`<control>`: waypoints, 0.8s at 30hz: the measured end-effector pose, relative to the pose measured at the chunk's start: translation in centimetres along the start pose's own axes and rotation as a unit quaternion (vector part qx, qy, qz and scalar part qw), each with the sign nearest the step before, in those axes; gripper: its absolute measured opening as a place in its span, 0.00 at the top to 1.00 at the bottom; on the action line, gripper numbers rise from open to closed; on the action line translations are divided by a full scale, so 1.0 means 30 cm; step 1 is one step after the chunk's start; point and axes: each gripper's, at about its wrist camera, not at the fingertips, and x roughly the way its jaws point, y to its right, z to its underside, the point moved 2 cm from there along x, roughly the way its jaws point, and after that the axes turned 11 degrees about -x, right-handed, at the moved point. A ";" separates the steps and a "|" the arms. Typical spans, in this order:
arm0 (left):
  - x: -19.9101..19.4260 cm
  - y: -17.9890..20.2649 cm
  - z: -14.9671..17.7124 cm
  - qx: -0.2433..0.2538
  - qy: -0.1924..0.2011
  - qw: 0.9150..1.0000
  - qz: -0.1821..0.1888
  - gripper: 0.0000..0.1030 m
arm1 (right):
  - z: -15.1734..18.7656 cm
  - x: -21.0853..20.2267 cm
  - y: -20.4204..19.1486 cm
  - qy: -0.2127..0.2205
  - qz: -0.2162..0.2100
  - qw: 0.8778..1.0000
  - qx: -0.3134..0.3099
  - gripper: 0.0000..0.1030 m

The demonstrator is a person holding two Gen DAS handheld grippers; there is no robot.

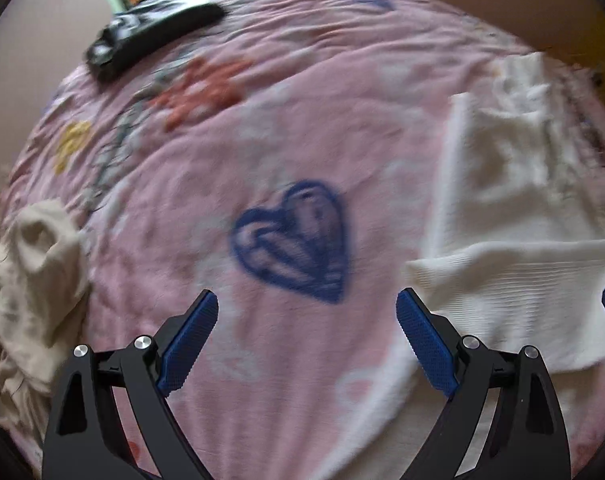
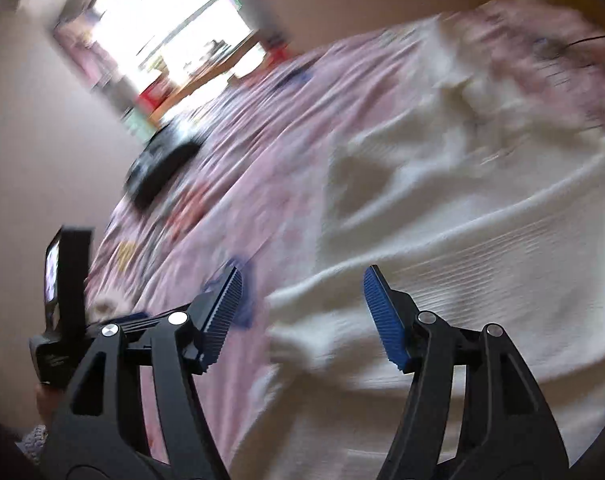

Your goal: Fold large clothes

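Both claws stand open and empty over the pink bed blanket (image 1: 302,120): the white knit garment (image 2: 442,220) lies directly under the right claw (image 2: 302,312), but well right of the left claw (image 1: 307,340).

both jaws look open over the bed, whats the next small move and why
Probably bring the right gripper down onto the near edge of the white sweater and close. Its jaws stand open with nothing pinched, the sweater lies only partly folded, and the left gripper is over bare pink blanket.
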 end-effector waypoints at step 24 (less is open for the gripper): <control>0.442 0.550 0.123 0.099 -0.161 0.972 -0.136 0.06 | 0.299 0.065 1.088 -0.255 0.249 0.932 0.066 0.86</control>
